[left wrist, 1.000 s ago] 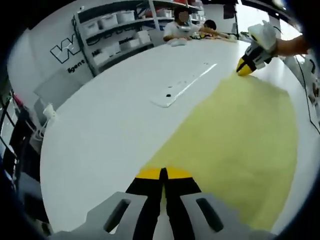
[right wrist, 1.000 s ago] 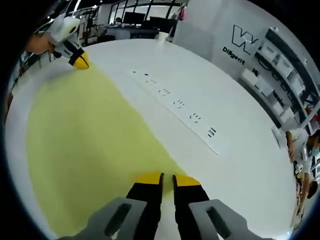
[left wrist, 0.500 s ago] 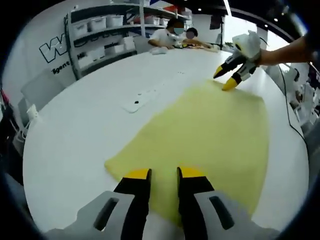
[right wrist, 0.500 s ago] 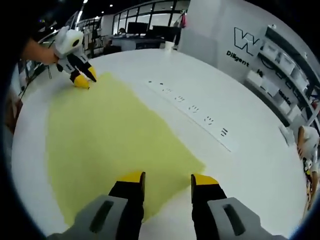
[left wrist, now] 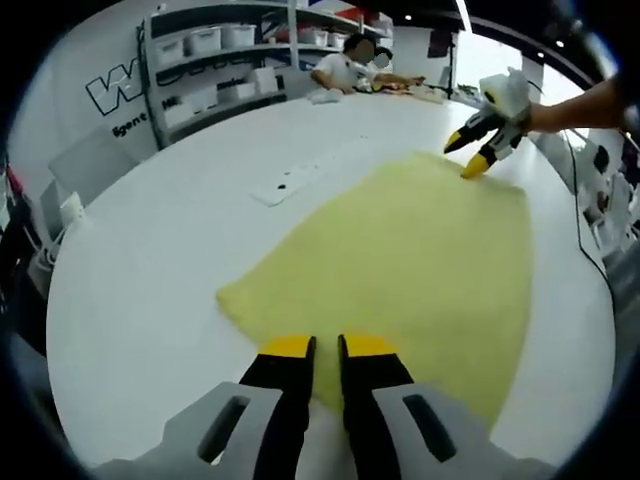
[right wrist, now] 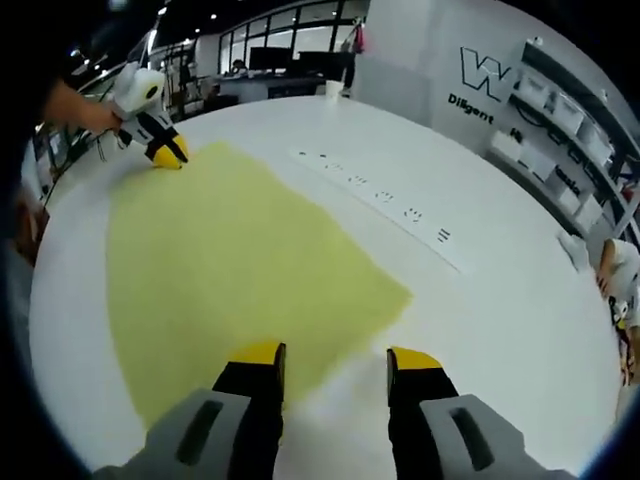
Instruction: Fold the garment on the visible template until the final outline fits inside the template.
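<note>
A big soft yellow cloth (left wrist: 420, 255) lies flat on the round white table (left wrist: 150, 280), filling the middle and right of the left gripper view. The left gripper (left wrist: 316, 349) sits low in that view at the cloth's near edge, its yellow tips almost pressed together; I cannot tell if it pinches cloth. The right gripper (right wrist: 326, 356) is spread wide over the other corner. I think the folding is barely begun, because the cloth looks all spread out.

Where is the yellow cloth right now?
The yellow cloth lies flat on the white table, left of the long white strip in the right gripper view.
</note>
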The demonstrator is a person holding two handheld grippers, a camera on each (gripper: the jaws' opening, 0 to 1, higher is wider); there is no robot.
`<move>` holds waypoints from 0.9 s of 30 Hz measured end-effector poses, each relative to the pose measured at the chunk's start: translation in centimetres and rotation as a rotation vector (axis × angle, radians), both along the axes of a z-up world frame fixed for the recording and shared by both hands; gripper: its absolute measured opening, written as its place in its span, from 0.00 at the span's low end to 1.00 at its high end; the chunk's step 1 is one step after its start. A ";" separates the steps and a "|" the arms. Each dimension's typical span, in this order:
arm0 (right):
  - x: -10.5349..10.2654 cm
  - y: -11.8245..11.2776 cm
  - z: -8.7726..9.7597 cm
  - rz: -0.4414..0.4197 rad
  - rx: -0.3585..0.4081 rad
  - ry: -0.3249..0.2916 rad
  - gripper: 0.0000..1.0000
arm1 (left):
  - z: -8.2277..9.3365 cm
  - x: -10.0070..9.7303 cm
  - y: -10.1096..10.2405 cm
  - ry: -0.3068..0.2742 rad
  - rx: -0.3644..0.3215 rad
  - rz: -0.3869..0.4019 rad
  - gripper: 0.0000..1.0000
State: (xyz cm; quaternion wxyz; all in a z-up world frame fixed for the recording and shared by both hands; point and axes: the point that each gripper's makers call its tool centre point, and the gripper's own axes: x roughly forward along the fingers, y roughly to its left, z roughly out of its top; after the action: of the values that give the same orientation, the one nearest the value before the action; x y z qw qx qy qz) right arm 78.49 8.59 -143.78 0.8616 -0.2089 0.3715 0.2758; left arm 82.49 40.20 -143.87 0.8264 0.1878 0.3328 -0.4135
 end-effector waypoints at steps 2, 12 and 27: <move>-0.4 0.4 0.3 0.015 -0.004 0.000 0.32 | 0.1 -0.3 0.0 -0.005 0.006 0.003 0.14; -2.9 3.5 0.8 0.075 0.093 0.036 0.24 | 1.0 -4.3 -1.6 -0.046 0.025 -0.156 0.17; -7.8 3.6 0.9 0.181 0.058 0.071 0.23 | 0.9 -8.0 0.2 -0.028 0.045 -0.188 0.15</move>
State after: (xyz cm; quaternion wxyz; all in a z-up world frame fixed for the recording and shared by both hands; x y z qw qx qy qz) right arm 70.66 12.21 -142.91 0.8251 -0.2067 0.3732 0.3704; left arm 74.46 40.35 -143.00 0.7841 0.2426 0.3115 -0.4789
